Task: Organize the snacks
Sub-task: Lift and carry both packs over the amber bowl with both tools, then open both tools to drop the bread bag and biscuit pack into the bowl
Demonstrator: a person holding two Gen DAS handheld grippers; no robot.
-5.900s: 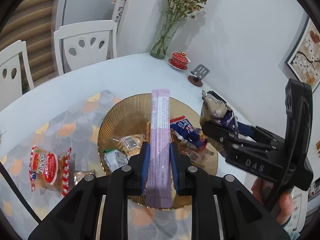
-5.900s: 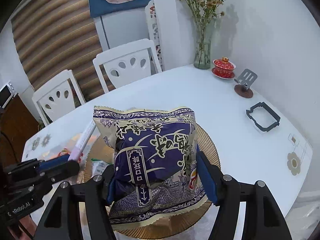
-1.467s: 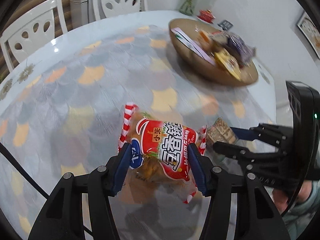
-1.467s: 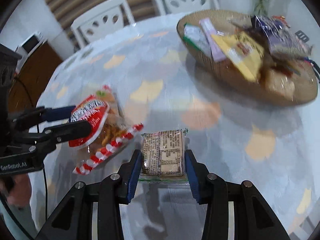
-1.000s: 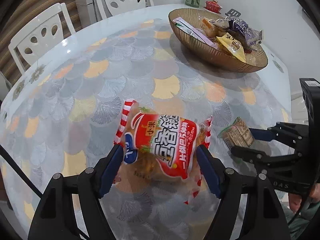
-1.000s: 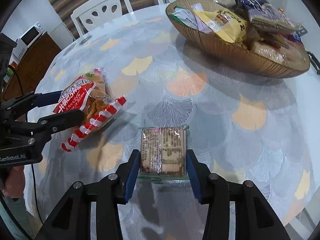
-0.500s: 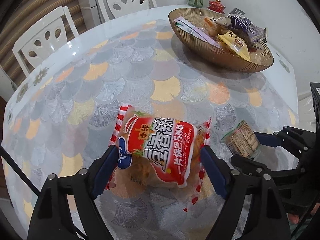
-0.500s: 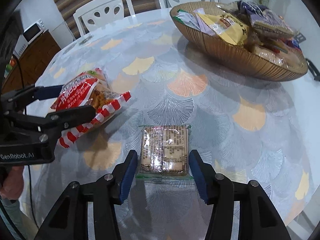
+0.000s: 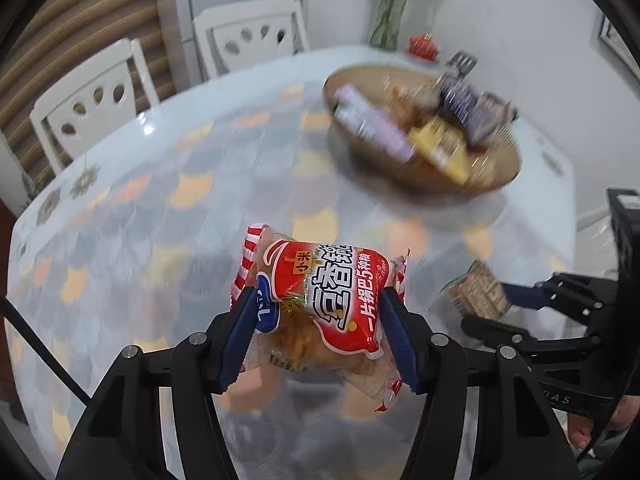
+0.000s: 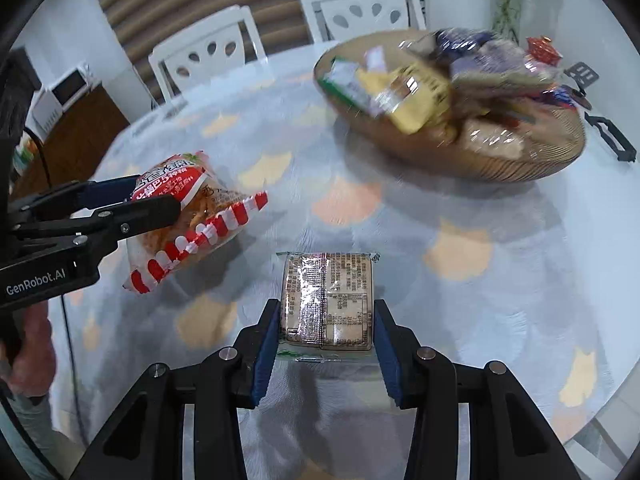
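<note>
A red snack bag [image 9: 324,292] with red-and-white striped ends is pinched between the blue pads of my left gripper [image 9: 318,300], whose jaws are closing on it, and it hangs just above the table. My right gripper [image 10: 326,308] is closing on a clear flat cracker packet [image 10: 328,300], pads against both its sides. The right wrist view shows the left gripper [image 10: 154,196] with the red bag [image 10: 200,216] at the left. The left wrist view has the right gripper [image 9: 492,312] and packet [image 9: 476,290] at the right. Far across the table, the brown snack bowl [image 10: 520,168] holds several packets.
The table carries a patterned cover [image 9: 192,216]. White chairs [image 9: 248,36] stand behind it. A flower vase [image 9: 384,28], a red teacup [image 9: 422,46] and a phone stand [image 10: 582,74] sit beyond the bowl. A microwave [image 10: 60,94] rests on a wooden cabinet at the left.
Both grippers have closed in on their packs and risen, lifting the red bag and the cracker packet off the table. The views have tilted up toward the bowl.
</note>
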